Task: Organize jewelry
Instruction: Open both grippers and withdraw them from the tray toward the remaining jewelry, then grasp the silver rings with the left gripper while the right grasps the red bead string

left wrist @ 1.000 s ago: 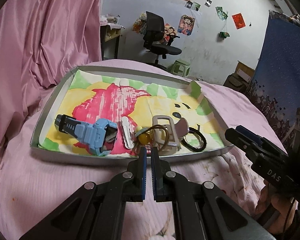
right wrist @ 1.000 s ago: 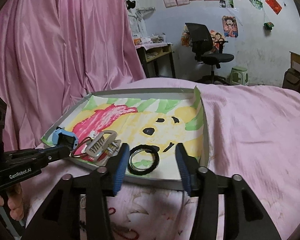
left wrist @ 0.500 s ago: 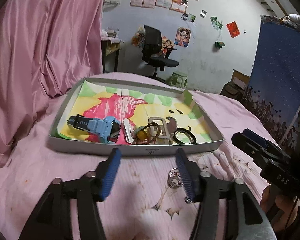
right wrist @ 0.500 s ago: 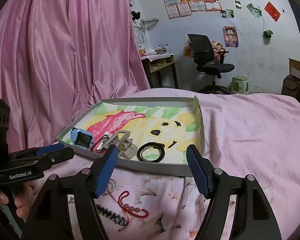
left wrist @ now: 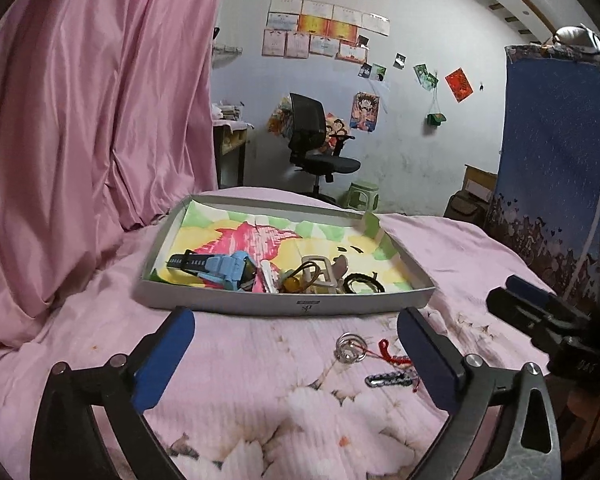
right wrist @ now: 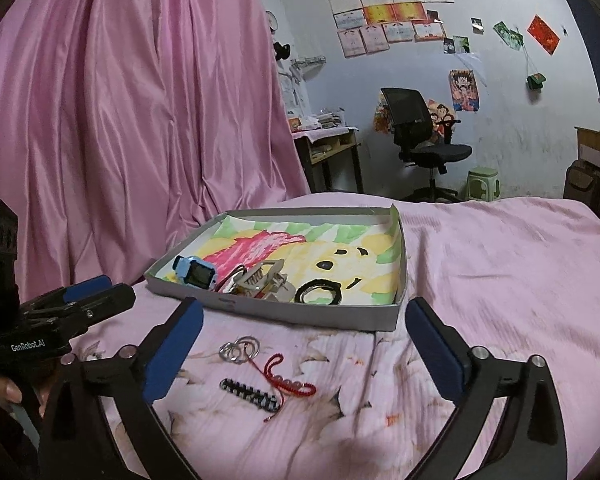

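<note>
A shallow grey box (left wrist: 284, 304) (right wrist: 312, 316) with a colourful lining lies on the pink bed. In it are a blue watch (left wrist: 220, 266) (right wrist: 192, 270), a white hair clip (left wrist: 268, 276), a beige claw clip (left wrist: 320, 276) (right wrist: 260, 278) and a black hair tie (left wrist: 364, 282) (right wrist: 318, 291). On the bed in front of the box lie silver rings (left wrist: 350, 346) (right wrist: 238, 348), a red cord bracelet (left wrist: 394, 356) (right wrist: 288, 376) and a black-and-white beaded piece (left wrist: 388, 379) (right wrist: 250, 392). My left gripper (left wrist: 296, 356) and right gripper (right wrist: 304, 354) are both open and empty, just above these loose pieces.
A pink curtain (left wrist: 92, 120) hangs at the left. A desk (right wrist: 328, 148), a black office chair (right wrist: 424, 144) and a green stool (right wrist: 482, 182) stand beyond the bed. A dark blue hanging (left wrist: 556, 168) is at the right.
Both grippers have pulled back from the box towards me. The left gripper went from shut to wide open; the right opened wider. The loose pieces on the bed came into view.
</note>
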